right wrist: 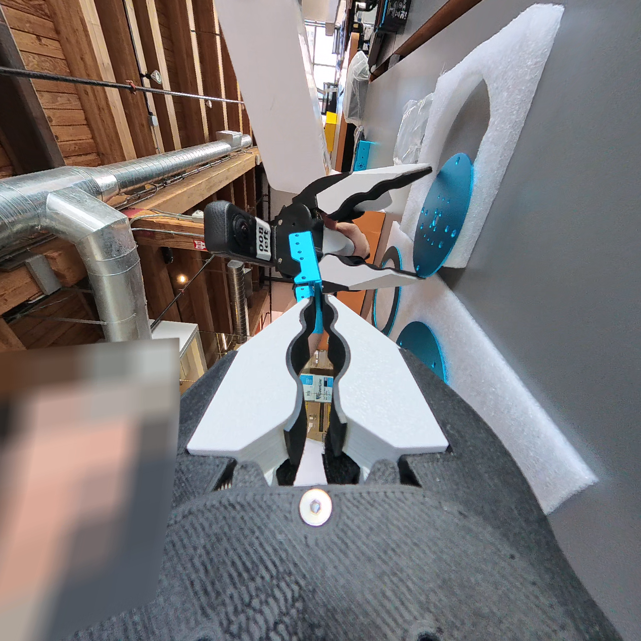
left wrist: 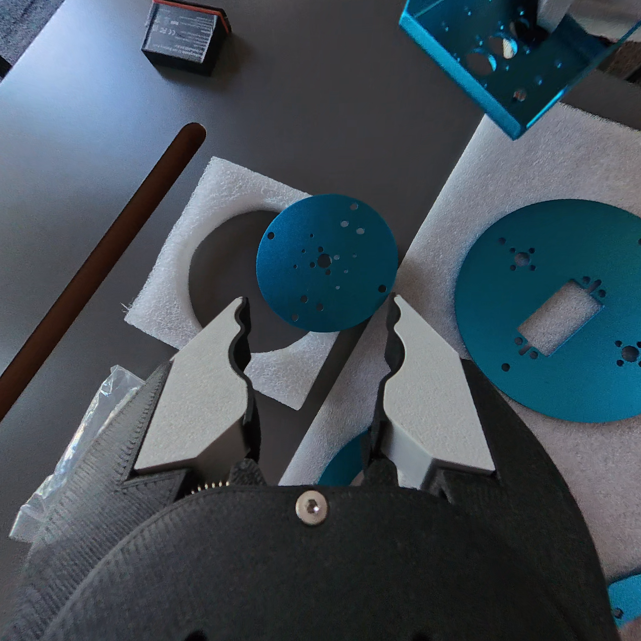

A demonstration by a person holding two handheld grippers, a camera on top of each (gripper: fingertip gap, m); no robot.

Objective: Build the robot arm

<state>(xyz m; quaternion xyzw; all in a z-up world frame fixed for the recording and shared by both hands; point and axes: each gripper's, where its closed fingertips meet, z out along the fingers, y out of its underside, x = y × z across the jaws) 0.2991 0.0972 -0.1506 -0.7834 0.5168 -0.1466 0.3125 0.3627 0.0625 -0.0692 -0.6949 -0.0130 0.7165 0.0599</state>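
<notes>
A: What is lying around my left gripper (left wrist: 319,305), going left to right?

B: A long dark slot (left wrist: 100,263) is cutting across the grey table (left wrist: 312,121). A black block with an orange edge (left wrist: 185,36) is sitting at the far side; it is carrying a printed label. A clear plastic bag (left wrist: 86,437) is lying beside my left finger. Then comes a white foam square with a round cutout (left wrist: 222,208), the small blue disc (left wrist: 326,262) resting half on it, and a white foam sheet (left wrist: 520,166) bearing a large blue disc with a rectangular hole (left wrist: 555,312).

A: And how are my jaws standing?

B: They are gaping wide and holding nothing. The small blue disc is lying just ahead, between the 2 tips, the right tip nearly at its rim.

A: The right gripper (right wrist: 317,312)?

B: It is pinching nearly closed on a blue perforated bracket (right wrist: 305,256), lifted off the table. That blue bracket is showing at the top right of the left view too. A sticker with writing is showing on the left gripper's camera (right wrist: 236,230).
</notes>
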